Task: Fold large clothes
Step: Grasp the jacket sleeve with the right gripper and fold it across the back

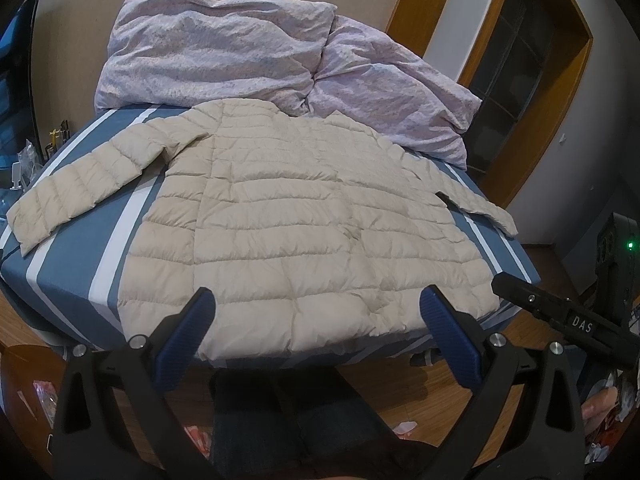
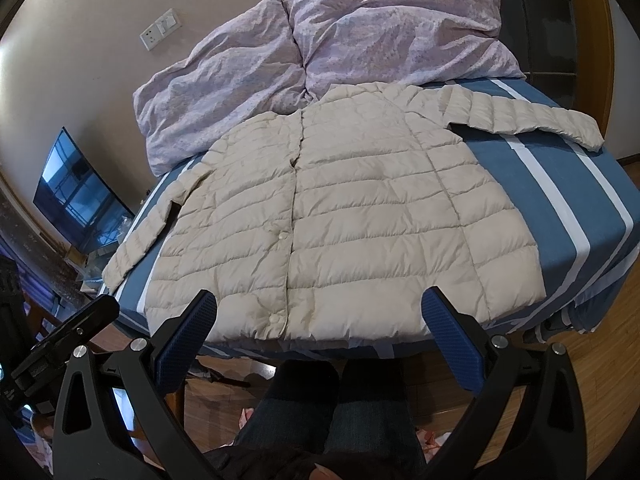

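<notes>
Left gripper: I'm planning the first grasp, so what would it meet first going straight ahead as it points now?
Probably the hem of the beige puffer jacket, which lies flat between the open left gripper fingers; depth is unclear.

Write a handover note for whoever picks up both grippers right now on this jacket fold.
Left gripper: open, holding nothing, above the jacket's near hem.
Right gripper: open, holding nothing, also at the near hem.
Cream puffer jacket: lies flat, front up and buttoned, on the blue striped bed, collar toward the lilac duvet bunched at the far end. Both sleeves are spread outward: left sleeve angled out toward the bed's left edge, right sleeve reaching toward the right edge.
Done: jacket laid out and smoothed.
Left: all folding. Probably bring each sleeve across the body, then fold hem toward collar.
</notes>
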Available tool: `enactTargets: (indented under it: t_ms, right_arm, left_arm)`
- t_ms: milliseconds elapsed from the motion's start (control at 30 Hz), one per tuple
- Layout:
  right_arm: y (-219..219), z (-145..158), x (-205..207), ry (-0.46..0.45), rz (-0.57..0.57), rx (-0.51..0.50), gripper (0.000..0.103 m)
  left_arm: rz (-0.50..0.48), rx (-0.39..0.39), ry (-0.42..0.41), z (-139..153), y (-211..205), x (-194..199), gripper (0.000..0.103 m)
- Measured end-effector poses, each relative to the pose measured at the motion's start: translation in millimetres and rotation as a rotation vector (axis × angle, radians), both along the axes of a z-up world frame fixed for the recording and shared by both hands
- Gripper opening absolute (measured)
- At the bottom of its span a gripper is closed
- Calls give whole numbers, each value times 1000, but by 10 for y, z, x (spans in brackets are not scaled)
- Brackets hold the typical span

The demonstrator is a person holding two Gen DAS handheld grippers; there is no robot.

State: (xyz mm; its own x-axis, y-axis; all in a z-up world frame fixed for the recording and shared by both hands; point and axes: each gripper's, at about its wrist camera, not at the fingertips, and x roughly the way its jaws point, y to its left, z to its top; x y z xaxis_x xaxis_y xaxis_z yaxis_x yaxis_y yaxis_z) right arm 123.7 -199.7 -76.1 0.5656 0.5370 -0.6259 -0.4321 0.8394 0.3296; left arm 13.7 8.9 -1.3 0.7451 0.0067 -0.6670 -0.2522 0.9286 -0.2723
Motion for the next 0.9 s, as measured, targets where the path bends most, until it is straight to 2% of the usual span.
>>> enactTargets:
  t_ms: [333,533,633,900]
  right_arm:
    - [8,-64,559,27,-92,-38,102]
    - [-126,-178,1171,56,-202,-74,102]
    - [-293,-257,1534,98,-274,-68,102]
    - [-1101,-557,2570,242,-536,-13,102]
  left_arm:
    - [48,65,60,-146,295,535,101]
    - [89,133,120,-323,543,1070,101]
    - [123,180,151,-418,700,1346,101]
    - [225,344,195,-591,1039,1946,101]
